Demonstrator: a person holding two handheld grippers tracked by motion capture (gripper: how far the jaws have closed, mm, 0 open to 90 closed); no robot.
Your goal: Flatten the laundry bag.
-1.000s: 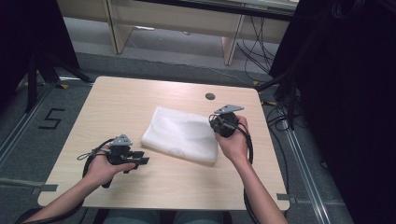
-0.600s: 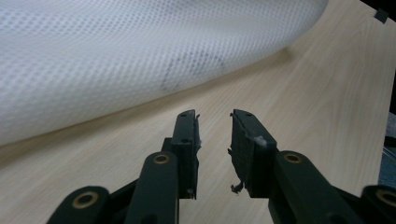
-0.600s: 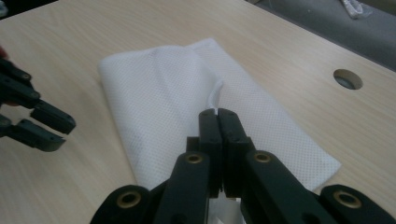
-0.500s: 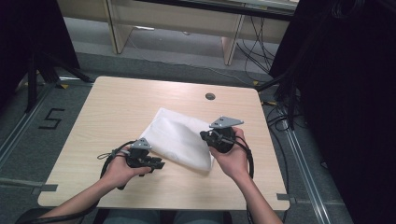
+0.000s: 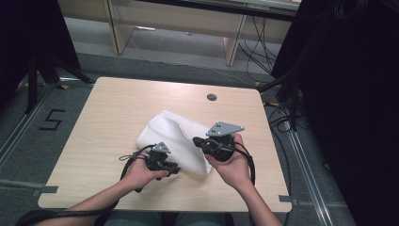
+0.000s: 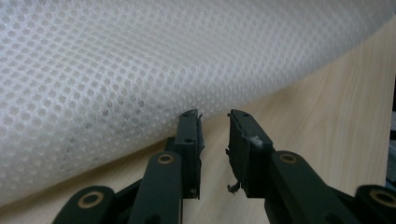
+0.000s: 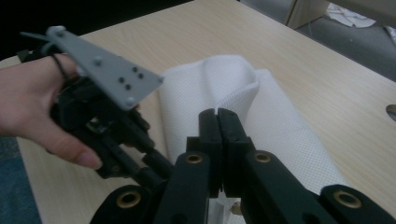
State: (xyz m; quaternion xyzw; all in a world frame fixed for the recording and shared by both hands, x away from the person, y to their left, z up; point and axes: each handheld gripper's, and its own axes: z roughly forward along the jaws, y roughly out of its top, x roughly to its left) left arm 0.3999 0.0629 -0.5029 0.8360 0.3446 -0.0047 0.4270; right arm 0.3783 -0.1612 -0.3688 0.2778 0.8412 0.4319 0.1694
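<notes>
On the pale wooden table [image 5: 117, 108], a white mesh cloth [image 5: 176, 134] lay in the middle of the frame, pinched in the right gripper [image 7: 217, 122]'s shut jaws to fold it, while the left gripper [image 6: 214, 122], jaws just closing but apart, reached for the cloth's edge.
</notes>
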